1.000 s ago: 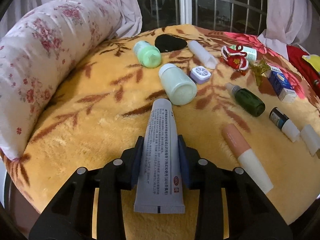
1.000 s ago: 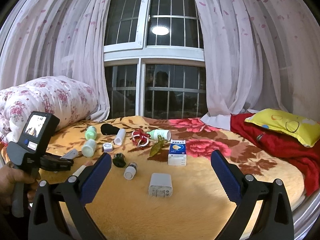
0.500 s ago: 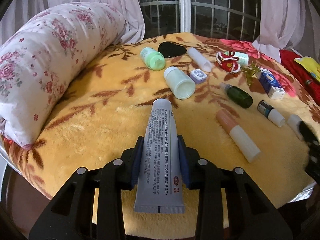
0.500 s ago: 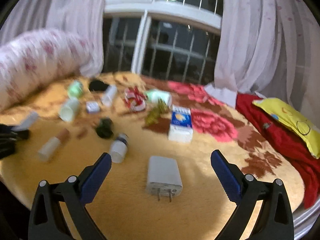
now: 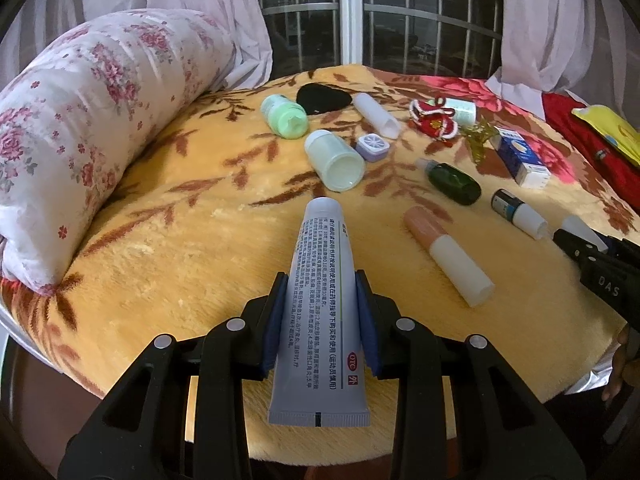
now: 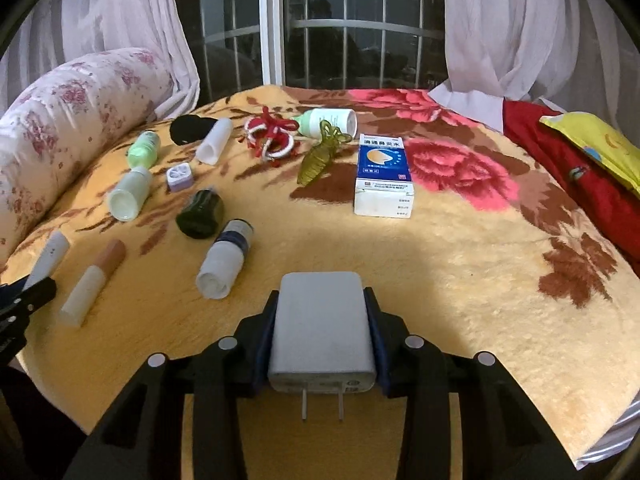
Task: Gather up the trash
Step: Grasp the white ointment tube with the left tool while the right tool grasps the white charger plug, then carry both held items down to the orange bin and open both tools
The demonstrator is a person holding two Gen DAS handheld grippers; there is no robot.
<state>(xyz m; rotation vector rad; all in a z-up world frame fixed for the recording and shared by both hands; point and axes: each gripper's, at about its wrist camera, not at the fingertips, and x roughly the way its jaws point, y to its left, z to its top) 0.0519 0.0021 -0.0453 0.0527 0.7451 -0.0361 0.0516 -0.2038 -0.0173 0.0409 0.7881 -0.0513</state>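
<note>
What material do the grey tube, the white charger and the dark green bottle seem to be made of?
Tube: probably soft plastic or laminate, matte grey, with a flat crimped end and printed text.
Charger: hard plastic, smooth matte white, with two metal prongs.
Green bottle: dark and glossy with highlights; glass or clear plastic, I cannot tell which.

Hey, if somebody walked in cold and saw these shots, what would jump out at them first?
Probably the two full claws: the left claw is clamped on a grey ointment tube, and the right claw grips a white charger plug with its prongs toward the camera. Next, the clutter of small bottles on the golden leaf-patterned blanket, with a blue-and-white medicine box at its centre.
</note>
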